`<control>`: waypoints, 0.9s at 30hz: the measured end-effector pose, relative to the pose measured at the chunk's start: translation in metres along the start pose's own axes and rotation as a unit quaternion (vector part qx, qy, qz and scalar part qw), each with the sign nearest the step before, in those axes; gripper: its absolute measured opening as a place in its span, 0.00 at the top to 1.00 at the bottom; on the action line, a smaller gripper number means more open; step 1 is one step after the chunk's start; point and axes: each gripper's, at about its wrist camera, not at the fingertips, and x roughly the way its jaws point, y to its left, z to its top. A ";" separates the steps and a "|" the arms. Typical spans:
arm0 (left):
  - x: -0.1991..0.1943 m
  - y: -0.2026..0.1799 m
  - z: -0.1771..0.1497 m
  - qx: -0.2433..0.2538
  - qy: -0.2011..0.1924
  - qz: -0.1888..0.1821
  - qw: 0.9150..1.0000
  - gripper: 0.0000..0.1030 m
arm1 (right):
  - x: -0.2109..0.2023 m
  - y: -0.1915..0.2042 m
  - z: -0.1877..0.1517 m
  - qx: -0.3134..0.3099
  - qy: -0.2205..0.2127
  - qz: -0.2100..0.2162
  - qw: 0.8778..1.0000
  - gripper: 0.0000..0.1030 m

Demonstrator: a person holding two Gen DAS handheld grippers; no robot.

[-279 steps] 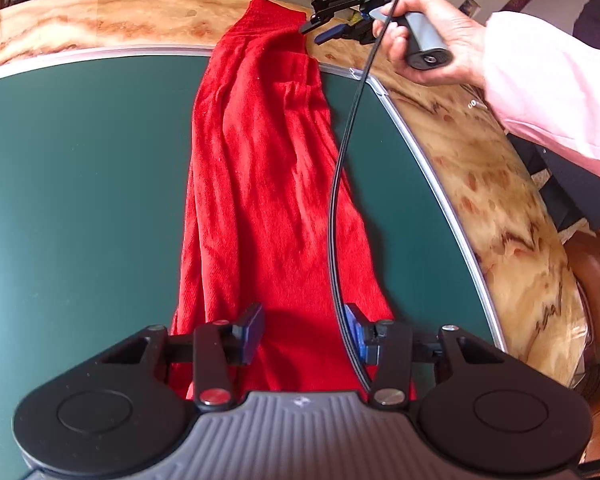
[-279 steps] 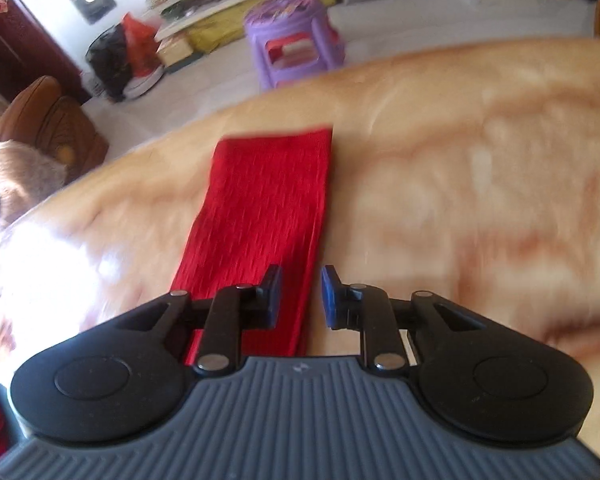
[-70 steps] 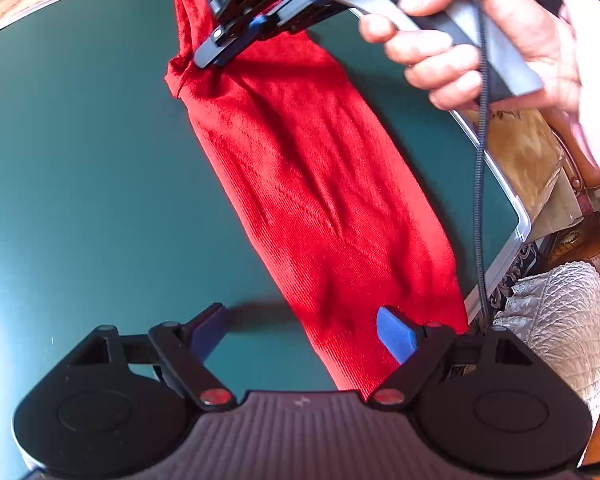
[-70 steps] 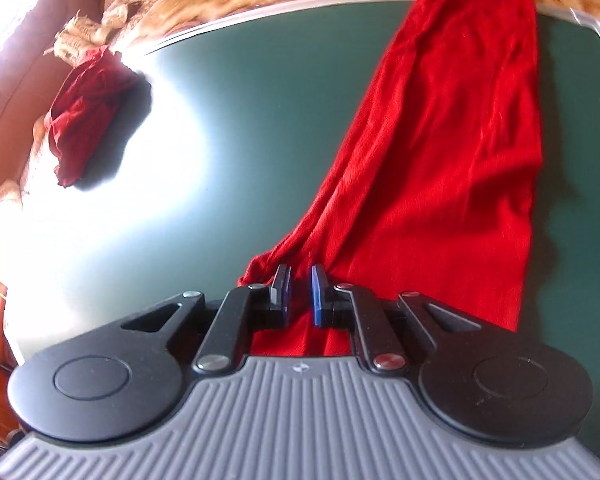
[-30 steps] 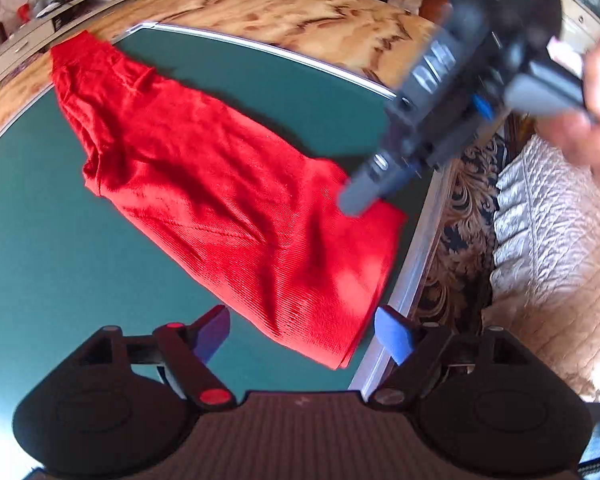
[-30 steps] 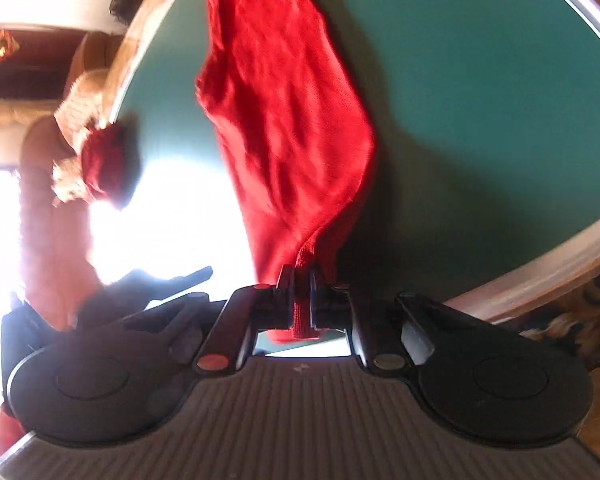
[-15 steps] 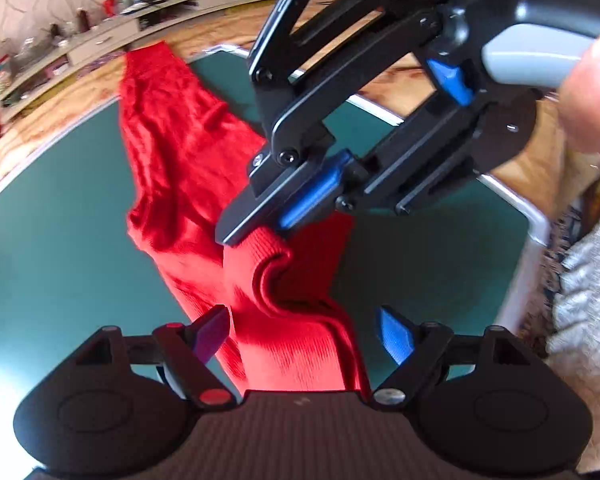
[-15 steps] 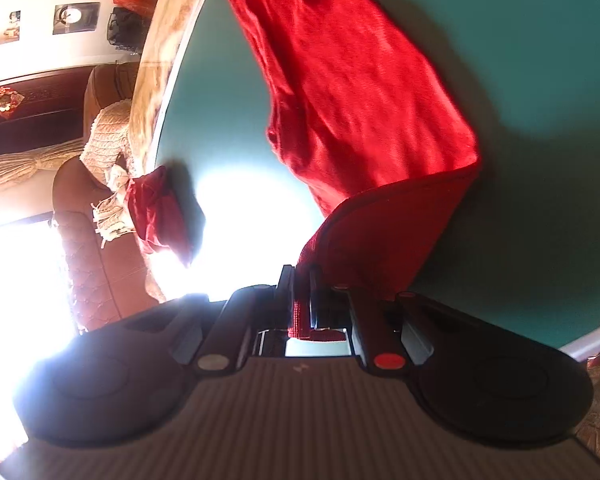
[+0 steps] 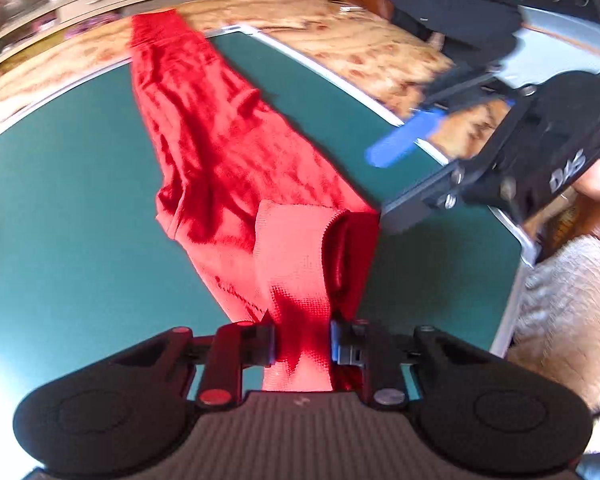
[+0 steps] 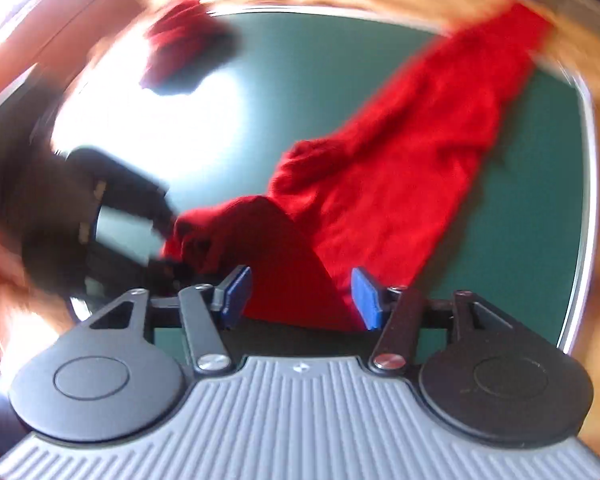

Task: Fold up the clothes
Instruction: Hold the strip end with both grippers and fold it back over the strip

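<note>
A hand-off in mid-fold: the left gripper (image 9: 302, 342) has just been closing its jaws and now pinches the near end of the red garment (image 9: 228, 152), cloth bunched between the pads. The right gripper (image 10: 298, 294), its jaws just opened and standing released, holds nothing; the red cloth lies beyond its blue pads rather than pressed between them. From the left wrist view it hangs off to the right of the garment, blurred. The garment stretches lengthwise across the green mat (image 9: 60, 184) on the surface, its far end reaching onto the wood-grain border (image 9: 340, 44) beyond the mat, its near end lifted and doubled over on itself. A second, crumpled red piece (image 10: 180, 44) sits at the mat's far edge, well apart from the garment. The knit looks light, soft and limp, likely to sag and slide out of shape, so the corners of the hem look the best place to take hold.
</note>
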 end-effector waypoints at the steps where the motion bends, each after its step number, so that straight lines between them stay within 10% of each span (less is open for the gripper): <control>1: -0.001 0.002 0.000 0.014 0.002 -0.005 1.000 0.75 | 0.004 0.000 0.003 -0.040 0.003 0.009 0.999 0.33; 7: -0.002 0.008 0.005 0.089 0.022 -0.045 0.995 0.75 | 0.040 -0.009 0.032 -0.189 0.009 0.075 0.979 0.33; 14: 0.003 0.012 0.017 0.154 0.048 -0.079 0.984 0.75 | 0.067 0.012 0.038 -0.349 0.014 0.147 0.925 0.35; 15: 0.003 0.013 0.017 0.156 0.052 -0.083 0.983 0.75 | 0.068 0.011 0.040 -0.348 0.013 0.166 0.923 0.43; 16: 0.006 0.016 0.018 0.154 0.057 -0.085 0.983 0.75 | 0.069 0.011 0.041 -0.343 0.020 0.183 0.921 0.75; 17: 0.009 0.018 0.020 0.153 0.061 -0.087 0.982 0.74 | 0.070 0.010 0.043 -0.332 0.035 0.195 0.922 0.93; 20: 0.002 0.017 0.011 0.142 0.067 -0.086 0.984 0.66 | 0.062 0.006 0.037 -0.302 0.036 0.208 0.930 0.94; 23: 0.003 0.016 0.009 0.142 0.065 -0.070 0.985 0.34 | 0.046 0.003 0.025 -0.263 0.034 0.213 0.940 0.94; 27: 0.009 0.006 0.002 0.178 0.055 -0.059 0.981 0.33 | 0.023 -0.005 0.009 -0.163 0.022 0.217 0.962 0.94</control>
